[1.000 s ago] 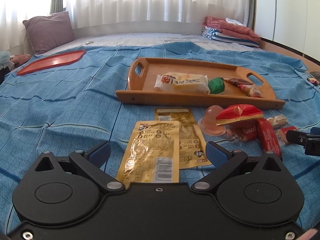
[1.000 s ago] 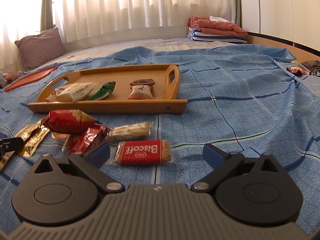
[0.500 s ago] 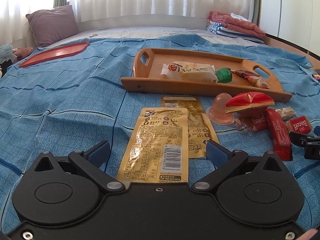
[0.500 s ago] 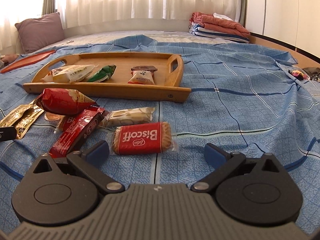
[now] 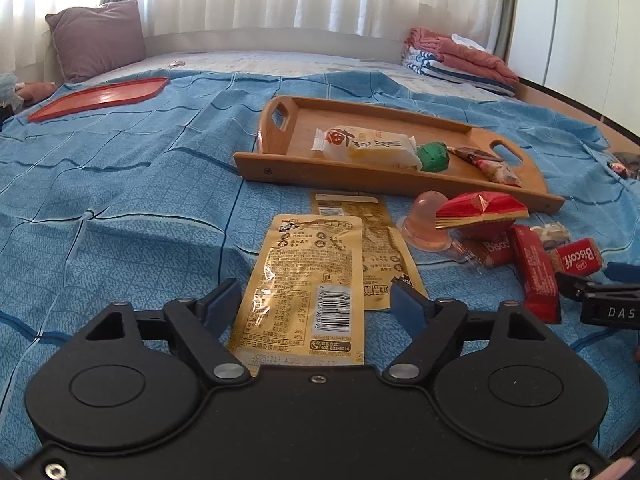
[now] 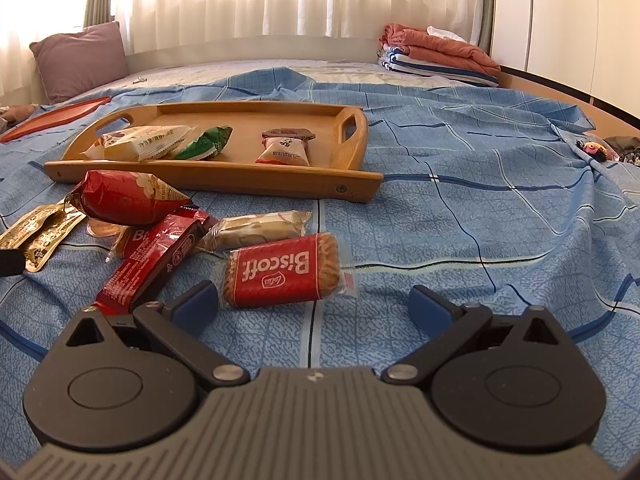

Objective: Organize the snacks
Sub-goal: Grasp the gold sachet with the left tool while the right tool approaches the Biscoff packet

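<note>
Landmark: wooden tray on the blue bedspread of the bed. Inside the tray: a pale bun packet, a green wrapped sweet touching its right end, and a small brown-and-red packet toward the tray's right handle. In front of the tray, on the bedspread, lie two gold pouches, the nearer one overlapping the farther; to their right, also in front of the tray, a pink jelly cup, a red-and-gold bag leaning over the cup, a long red bar and a Biscoff biscuit pack. A pale wafer packet lies between the biscuit pack and the tray. Left gripper: the fingers straddle the near end of the front gold pouch and are closing in on it; the pads do not yet press the pouch. Right gripper: fingers spread wide, released, nothing grasped; the biscuit pack lies just ahead of the gap, toward the left finger, and the long red bar ends at that finger. Well left of the tray, a red tray lies flat. Beyond it, a purple pillow; far right behind the wooden tray, folded blankets.
</note>
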`<state>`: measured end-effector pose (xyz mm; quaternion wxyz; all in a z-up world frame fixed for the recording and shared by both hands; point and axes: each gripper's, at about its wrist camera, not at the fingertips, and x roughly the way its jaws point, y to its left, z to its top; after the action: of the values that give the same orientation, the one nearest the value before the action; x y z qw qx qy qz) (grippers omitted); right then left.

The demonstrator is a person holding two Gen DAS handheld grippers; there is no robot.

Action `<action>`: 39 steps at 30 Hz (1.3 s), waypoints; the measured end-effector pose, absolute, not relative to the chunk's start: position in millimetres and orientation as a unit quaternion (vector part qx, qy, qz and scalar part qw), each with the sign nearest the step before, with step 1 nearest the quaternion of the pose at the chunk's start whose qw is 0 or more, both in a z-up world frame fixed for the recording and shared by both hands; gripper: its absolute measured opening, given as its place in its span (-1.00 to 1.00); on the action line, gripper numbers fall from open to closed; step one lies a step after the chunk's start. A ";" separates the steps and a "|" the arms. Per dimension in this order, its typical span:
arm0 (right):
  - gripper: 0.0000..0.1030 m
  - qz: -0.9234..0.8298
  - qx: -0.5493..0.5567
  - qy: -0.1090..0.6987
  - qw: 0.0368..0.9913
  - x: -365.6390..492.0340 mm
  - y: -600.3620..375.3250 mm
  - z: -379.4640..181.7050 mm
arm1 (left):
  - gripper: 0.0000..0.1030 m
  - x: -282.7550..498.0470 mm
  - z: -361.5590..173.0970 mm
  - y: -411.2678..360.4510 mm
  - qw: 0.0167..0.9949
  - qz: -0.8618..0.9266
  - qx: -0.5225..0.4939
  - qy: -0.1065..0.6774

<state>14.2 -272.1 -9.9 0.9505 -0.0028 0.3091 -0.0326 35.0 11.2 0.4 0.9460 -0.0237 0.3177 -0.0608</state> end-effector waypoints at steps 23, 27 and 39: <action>1.00 -0.032 -0.003 0.309 0.950 14.5 -272.4 -10.1 | 0.22 40.7 4.7 21.5 0.940 -0.057 -0.045 0.333; 1.00 -0.034 -0.007 0.309 0.950 14.1 -271.4 -9.1 | 0.17 35.7 6.5 20.9 0.942 -0.060 -0.041 0.328; 0.80 -0.002 -0.052 0.309 0.950 21.4 -239.6 -0.4 | 0.09 32.1 16.8 21.2 0.945 -0.057 -0.043 0.318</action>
<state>21.4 -239.6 -0.4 0.9496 -0.0519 0.3093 -0.0018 32.1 21.2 16.8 0.9453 -0.0427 0.3184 -0.0571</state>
